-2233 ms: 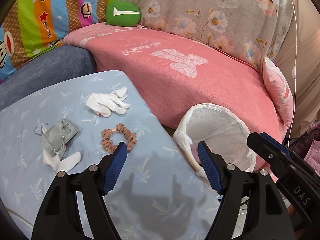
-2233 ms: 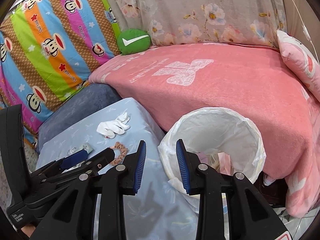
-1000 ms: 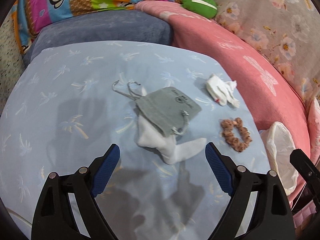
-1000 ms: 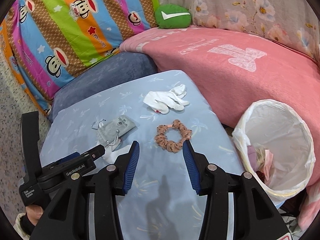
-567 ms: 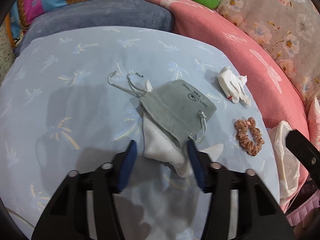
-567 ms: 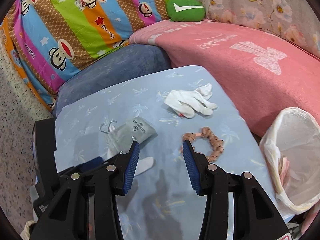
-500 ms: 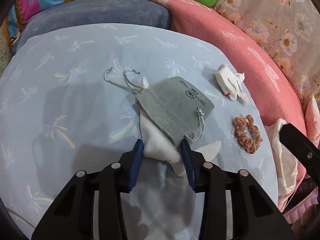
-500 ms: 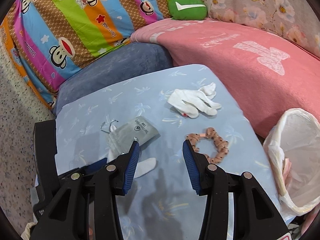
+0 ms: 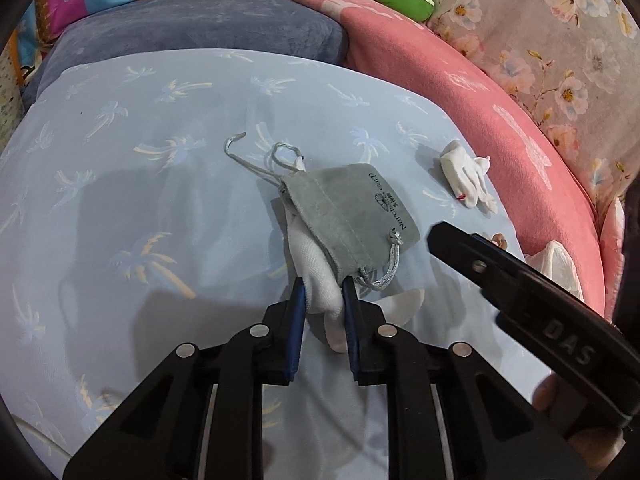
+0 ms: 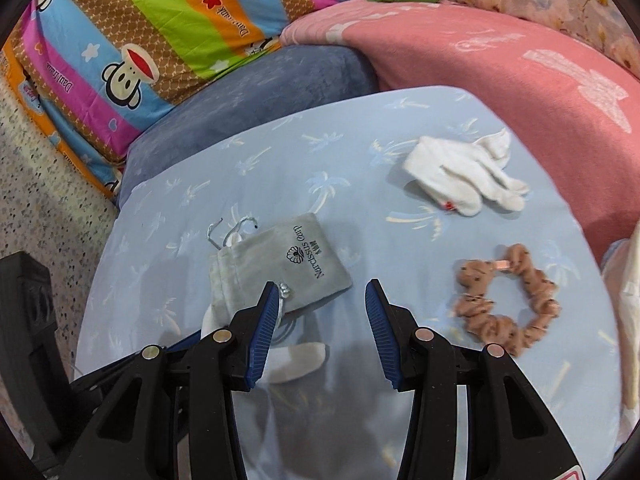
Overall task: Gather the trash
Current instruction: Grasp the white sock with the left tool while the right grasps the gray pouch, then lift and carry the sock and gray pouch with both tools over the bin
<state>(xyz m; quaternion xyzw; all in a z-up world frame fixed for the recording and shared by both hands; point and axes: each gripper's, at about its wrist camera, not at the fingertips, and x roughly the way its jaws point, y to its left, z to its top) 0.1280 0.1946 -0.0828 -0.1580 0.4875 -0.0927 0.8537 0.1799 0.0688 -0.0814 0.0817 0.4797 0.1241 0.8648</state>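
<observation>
A white sock (image 9: 316, 264) lies on the light-blue palm-print cloth (image 9: 160, 160), partly under a grey drawstring pouch (image 9: 348, 216). My left gripper (image 9: 323, 292) is closing its jaws on the sock's near fold, and both blue pads press the fabric. In the right wrist view my right gripper (image 10: 322, 288) hangs open just over the pouch (image 10: 280, 268) corner, with nothing between its fingers. The sock's toe (image 10: 298, 354) shows below its left finger. A white glove (image 10: 456, 176) and a brown scrunchie (image 10: 504, 300) lie to the right.
A white bin bag (image 9: 556, 256) stands past the cloth's right edge, against the pink blanket (image 9: 460, 80). A blue-grey cushion (image 10: 260, 88) and striped monkey-print pillow (image 10: 140, 20) border the far side. The right gripper's black body (image 9: 520, 296) crosses the left wrist view.
The left jaws went from wide open to closed on the white sock while edging nearer. The right gripper swung left and down from the bin side to above the pouch.
</observation>
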